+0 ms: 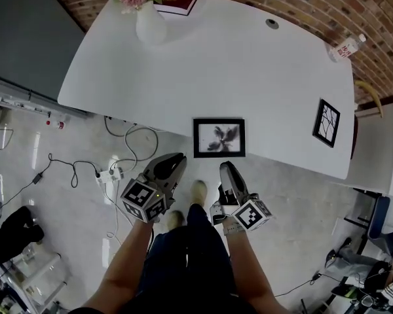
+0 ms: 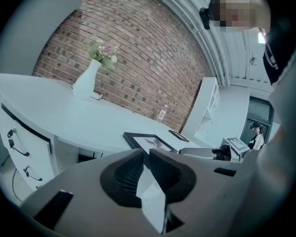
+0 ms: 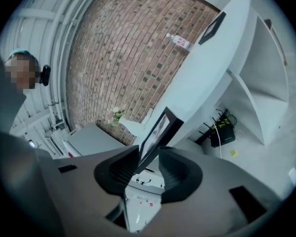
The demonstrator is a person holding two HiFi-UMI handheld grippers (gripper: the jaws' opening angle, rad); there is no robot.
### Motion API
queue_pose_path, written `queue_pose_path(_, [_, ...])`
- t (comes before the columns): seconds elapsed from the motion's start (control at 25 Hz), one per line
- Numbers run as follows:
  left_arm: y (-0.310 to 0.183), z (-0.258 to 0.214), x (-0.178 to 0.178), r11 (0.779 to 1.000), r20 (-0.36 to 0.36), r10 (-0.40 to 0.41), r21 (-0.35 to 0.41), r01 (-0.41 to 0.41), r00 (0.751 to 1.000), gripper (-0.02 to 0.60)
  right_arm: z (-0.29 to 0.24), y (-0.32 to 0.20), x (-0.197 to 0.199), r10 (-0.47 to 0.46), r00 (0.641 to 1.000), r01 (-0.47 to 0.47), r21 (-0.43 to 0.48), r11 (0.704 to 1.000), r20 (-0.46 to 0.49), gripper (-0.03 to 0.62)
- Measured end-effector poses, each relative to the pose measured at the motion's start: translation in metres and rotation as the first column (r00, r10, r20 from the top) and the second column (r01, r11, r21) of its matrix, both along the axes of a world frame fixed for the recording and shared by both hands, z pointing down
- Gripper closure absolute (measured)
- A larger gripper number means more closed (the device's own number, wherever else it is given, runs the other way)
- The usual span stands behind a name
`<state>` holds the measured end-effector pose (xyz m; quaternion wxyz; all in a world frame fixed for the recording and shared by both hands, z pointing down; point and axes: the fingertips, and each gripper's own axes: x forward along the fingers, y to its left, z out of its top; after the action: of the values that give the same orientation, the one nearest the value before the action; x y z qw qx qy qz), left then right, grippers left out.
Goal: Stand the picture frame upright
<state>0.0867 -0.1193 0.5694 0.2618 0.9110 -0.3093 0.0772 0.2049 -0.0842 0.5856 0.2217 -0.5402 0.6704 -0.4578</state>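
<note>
The person wears dark navy trousers (image 1: 191, 260) and pale shoes (image 1: 198, 191), forearms bare, and carries a grey-bodied left tool (image 1: 173, 159) and right tool (image 1: 226, 169), each fitted with black ribbed pads (image 2: 124, 174) and a white cube (image 1: 144, 200) bearing black square markers.

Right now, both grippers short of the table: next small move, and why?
Probably ease the right gripper forward until its open jaws straddle the near edge of the picture frame. The frame lies flat at the edge of the table, lined up between those jaws, untouched; the left gripper is barely open and empty.
</note>
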Motion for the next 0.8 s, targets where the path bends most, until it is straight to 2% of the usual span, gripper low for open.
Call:
queue_pose_path(0.08, [-0.003,0.004,0.007,1.0,-0.009,0.006,-0.01,-0.006,1.0,0.536,0.005,-0.005,0.0,0.031,0.998,-0.03,-0.01,0.999,0.056,0.444])
queue_pose_path(0.16, [-0.006,0.007,0.011,1.0,-0.018,0.004,-0.026,-0.005,1.0,0.491,0.01,-0.009,0.004,0.074,0.99,-0.073,-0.015,0.997,0.122,0.436])
queue_pose_path(0.4, [-0.013,0.013,0.021,0.999,-0.021,0.005,-0.032,-0.005,1.0,0.491,0.014,-0.027,0.013,0.175,0.942,-0.181,-0.004,0.983,0.286,0.436])
queue_pose_path(0.48, [-0.013,0.016,0.023,0.999,-0.026,0.005,-0.042,-0.006,1.0,0.491,0.013,-0.034,0.009,0.171,0.931,-0.183,0.005,0.983,0.323,0.399])
queue_pose_path(0.6, [-0.011,0.019,0.026,0.999,-0.022,0.011,-0.048,-0.012,1.0,0.491,0.015,-0.04,0.007,0.178,0.918,-0.19,-0.001,0.982,0.354,0.399])
queue_pose_path(0.72, [-0.009,0.019,0.028,0.999,-0.023,0.009,-0.048,-0.01,1.0,0.491,0.022,-0.043,0.012,0.226,0.886,-0.231,-0.038,0.972,0.405,0.399])
queue_pose_path(0.8, [-0.008,0.018,0.027,0.999,-0.026,0.006,-0.05,-0.007,1.0,0.491,0.027,-0.045,0.015,0.253,0.866,-0.251,-0.063,0.966,0.432,0.434])
